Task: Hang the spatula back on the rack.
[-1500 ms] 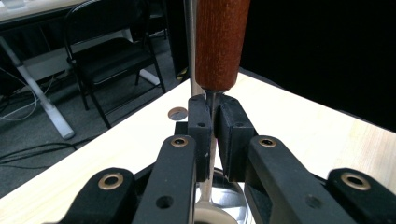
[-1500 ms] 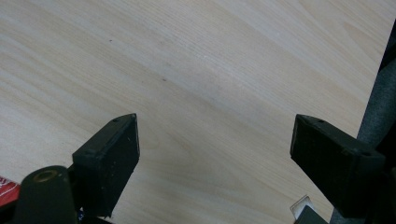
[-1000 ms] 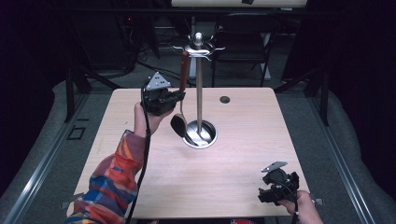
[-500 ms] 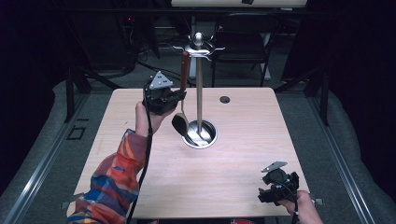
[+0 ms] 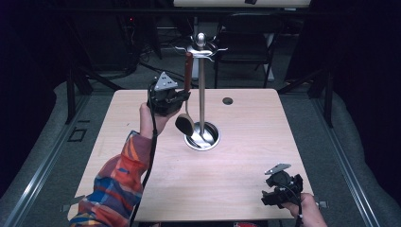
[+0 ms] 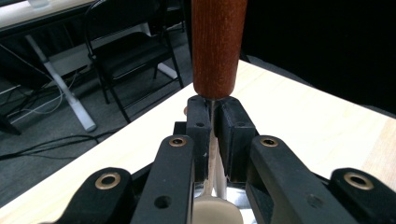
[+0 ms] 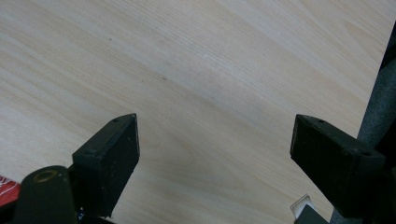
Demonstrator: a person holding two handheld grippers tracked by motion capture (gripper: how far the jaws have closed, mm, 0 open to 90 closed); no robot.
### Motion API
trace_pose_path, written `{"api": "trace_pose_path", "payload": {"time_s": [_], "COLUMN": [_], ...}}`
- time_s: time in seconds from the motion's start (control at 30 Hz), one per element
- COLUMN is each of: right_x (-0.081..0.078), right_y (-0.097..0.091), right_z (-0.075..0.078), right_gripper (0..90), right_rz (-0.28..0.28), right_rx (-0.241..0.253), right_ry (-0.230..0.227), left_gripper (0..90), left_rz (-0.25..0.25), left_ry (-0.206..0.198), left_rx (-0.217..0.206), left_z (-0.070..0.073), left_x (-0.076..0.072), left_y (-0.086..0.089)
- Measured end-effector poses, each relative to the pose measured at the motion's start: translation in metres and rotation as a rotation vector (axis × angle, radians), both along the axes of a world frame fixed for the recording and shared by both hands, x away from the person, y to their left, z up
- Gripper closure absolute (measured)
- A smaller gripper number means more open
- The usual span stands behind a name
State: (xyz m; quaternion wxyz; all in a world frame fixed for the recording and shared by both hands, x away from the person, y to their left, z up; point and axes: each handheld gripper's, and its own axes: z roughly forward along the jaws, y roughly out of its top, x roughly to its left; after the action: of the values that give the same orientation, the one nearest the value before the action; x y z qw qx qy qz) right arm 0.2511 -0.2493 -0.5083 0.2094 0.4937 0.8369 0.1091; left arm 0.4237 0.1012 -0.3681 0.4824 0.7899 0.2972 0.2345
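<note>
With the left gripper (image 5: 182, 98) clamped on the spoon's (image 5: 185, 120) thin metal neck just below its wooden handle (image 6: 218, 44) (right gripper (image 7: 215, 158) wide open, empty), lift straight beside the stand's (image 5: 202, 85) post to clear the hook.

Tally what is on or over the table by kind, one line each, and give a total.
Utensil stands: 1, the metal stand with its round base on the table.
Spoons: 1, the wooden-handled spoon, gripped by the left claw.
Claws: 2, the left one and the right claw, open, at the table's near right corner.
Total: 4
</note>
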Motion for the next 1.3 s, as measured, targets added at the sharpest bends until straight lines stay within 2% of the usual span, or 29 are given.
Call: {"api": "trace_pose_path", "payload": {"time_s": [0.17,0.3,0.47,0.7,0.93,1.13,1.3], "right_x": [0.000,0.000,0.000,-0.001,-0.001,-0.001,-0.001], "right_y": [0.000,0.000,-0.001,0.000,0.000,0.000,0.000], "right_z": [0.000,0.000,0.001,0.000,0.000,0.000,0.000], "right_gripper": [15.3,15.3,15.3,15.3,15.3,15.3,15.3], "right_rz": [-0.002,-0.001,0.000,-0.008,-0.003,-0.007,-0.012], "right_rx": [-0.004,-0.004,-0.018,-0.006,-0.004,-0.006,-0.004], "right_ry": [0.000,0.000,0.006,-0.005,0.000,-0.004,-0.010], "left_gripper": [83.1,82.6,81.1,72.0,52.3,26.7,15.6], "left_rz": [-0.018,-0.038,-0.048,-0.045,-0.054,-0.050,-0.043], "left_ry": [-0.013,-0.027,-0.034,-0.034,-0.011,0.049,0.059], "left_rx": [-0.003,-0.034,-0.022,-0.029,-0.024,-0.056,-0.062], "left_z": [-0.001,-0.005,-0.005,-0.005,-0.003,-0.001,0.002], "left_x": [0.000,0.001,-0.001,-0.002,-0.003,-0.008,-0.018], "left_y": [0.000,-0.003,-0.004,0.000,0.003,0.009,0.016]}}
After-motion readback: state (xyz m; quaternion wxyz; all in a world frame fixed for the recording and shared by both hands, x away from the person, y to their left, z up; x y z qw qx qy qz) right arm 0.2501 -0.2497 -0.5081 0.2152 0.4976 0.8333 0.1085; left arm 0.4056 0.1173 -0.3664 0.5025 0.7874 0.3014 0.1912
